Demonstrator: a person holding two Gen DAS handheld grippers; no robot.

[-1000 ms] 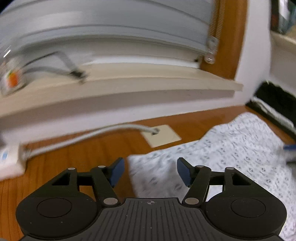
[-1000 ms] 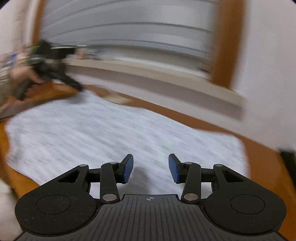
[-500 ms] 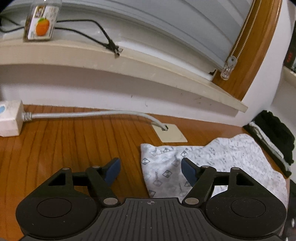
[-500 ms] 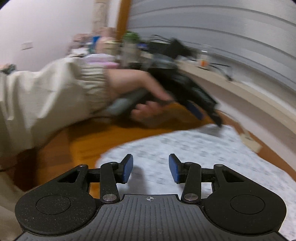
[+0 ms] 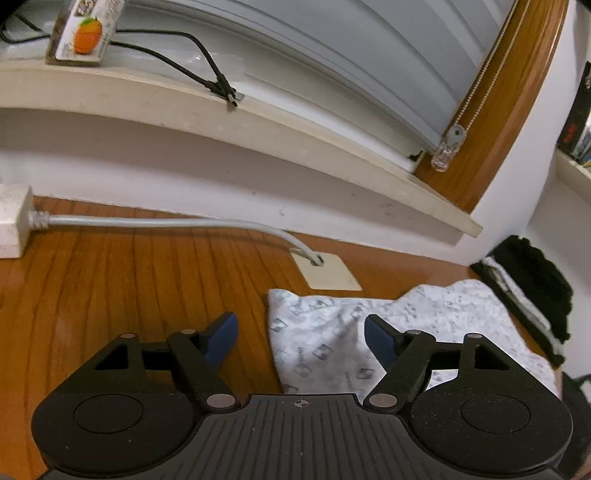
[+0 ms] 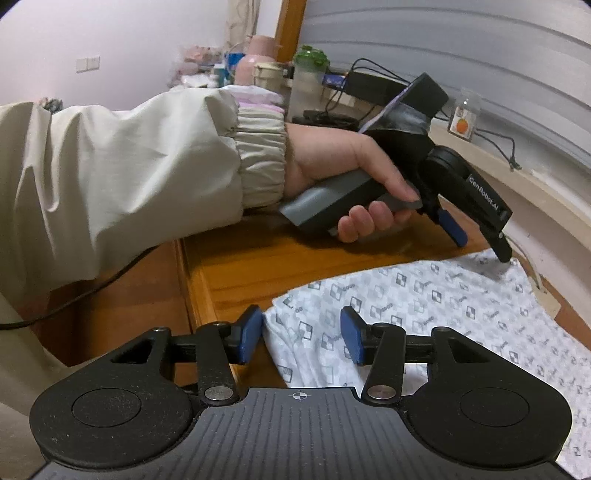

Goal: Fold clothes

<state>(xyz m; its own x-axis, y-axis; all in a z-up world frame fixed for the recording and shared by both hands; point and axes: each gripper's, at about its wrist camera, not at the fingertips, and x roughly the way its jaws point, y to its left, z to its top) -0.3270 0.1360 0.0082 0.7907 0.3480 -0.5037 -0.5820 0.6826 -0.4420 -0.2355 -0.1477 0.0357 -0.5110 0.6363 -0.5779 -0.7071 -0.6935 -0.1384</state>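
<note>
A clear packet with an orange label [image 5: 84, 33] stands on the window sill [image 5: 280, 129]; its contents cannot be made out. The patterned white garment [image 6: 443, 306] lies flat on the wooden table [image 5: 122, 280], near a grey cable [image 5: 166, 222] and a black folded item [image 5: 532, 291] (against the wall). The left gripper [image 5: 301, 334] tilts down over the garment's corner, jaws opening, pads clear of cloth. The right gripper [image 6: 301, 334] hovers at the near edge, jaws apart, holding nothing. A hand [image 6: 332, 162] in a beige sleeve [image 6: 129, 166] holds the left gripper.
</note>
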